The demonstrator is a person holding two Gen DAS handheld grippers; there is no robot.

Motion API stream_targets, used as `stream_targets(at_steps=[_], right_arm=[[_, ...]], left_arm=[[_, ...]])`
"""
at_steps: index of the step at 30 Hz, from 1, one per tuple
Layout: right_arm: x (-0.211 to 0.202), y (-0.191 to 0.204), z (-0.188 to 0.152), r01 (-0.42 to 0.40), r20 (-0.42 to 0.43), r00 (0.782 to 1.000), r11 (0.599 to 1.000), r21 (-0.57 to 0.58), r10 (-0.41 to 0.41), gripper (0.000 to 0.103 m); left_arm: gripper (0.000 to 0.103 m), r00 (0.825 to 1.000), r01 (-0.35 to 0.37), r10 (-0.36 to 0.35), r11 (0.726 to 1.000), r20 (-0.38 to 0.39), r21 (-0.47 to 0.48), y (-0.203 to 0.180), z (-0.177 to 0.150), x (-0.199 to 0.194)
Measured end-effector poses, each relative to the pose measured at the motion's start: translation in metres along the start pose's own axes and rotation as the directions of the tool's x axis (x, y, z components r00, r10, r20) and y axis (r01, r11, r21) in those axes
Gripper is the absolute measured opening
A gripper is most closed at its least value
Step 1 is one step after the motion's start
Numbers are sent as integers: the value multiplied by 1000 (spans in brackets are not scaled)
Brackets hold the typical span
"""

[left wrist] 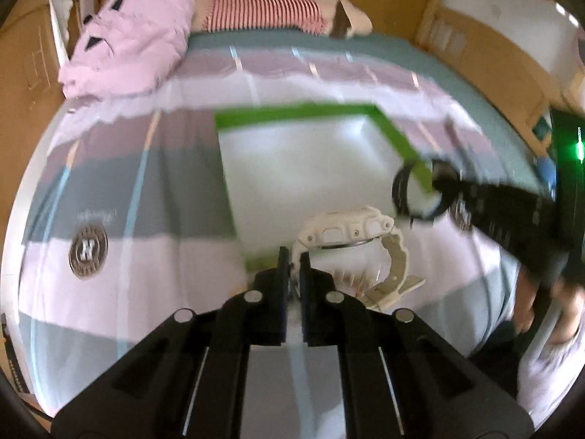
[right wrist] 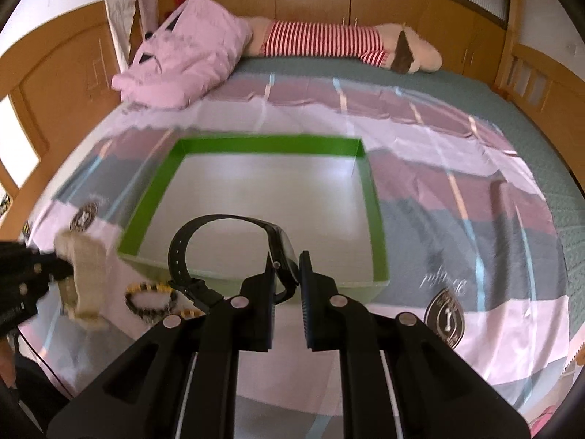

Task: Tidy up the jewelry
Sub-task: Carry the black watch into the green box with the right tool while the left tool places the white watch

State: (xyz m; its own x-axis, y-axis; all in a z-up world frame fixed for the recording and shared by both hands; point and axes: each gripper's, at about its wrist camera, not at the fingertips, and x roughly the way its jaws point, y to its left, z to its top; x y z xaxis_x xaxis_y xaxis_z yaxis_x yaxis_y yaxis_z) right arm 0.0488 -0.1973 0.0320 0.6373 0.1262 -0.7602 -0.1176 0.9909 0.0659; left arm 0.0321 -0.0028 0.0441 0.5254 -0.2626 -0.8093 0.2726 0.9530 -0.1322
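Watches, two in all, are each held by a tool above the near edge of the green-walled box (right wrist: 256, 145) on the bedspread (right wrist: 457, 139). Left gripper (left wrist: 294, 259) has its jaws nearly together, clamped on the strap of the white watch (left wrist: 351, 232). Right gripper (right wrist: 287, 267) pinches the case of the black watch (right wrist: 226, 241), strap looping leftward. One beaded bracelet (right wrist: 150, 298) lies on the spread just near-left of the box.
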Motion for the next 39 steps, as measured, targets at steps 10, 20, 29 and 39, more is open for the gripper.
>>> stream_targets(at_steps=[10, 20, 29, 39], right_arm=[[55, -13, 28, 1, -50, 999, 1000, 17, -1, 12], [86, -4, 16, 27, -131, 991, 1000, 1, -27, 36], [63, -49, 26, 105, -57, 994, 980, 169, -97, 56], [101, -61, 9, 38, -210, 977, 955, 294, 25, 69]], left_arm=[[5, 992, -83, 85, 996, 89, -27, -14, 40, 42], [6, 996, -87, 87, 994, -5, -63, 10, 24, 96], [37, 990, -92, 104, 988, 94, -120, 27, 26, 54], [44, 991, -133, 131, 980, -19, -146, 41, 3, 47]])
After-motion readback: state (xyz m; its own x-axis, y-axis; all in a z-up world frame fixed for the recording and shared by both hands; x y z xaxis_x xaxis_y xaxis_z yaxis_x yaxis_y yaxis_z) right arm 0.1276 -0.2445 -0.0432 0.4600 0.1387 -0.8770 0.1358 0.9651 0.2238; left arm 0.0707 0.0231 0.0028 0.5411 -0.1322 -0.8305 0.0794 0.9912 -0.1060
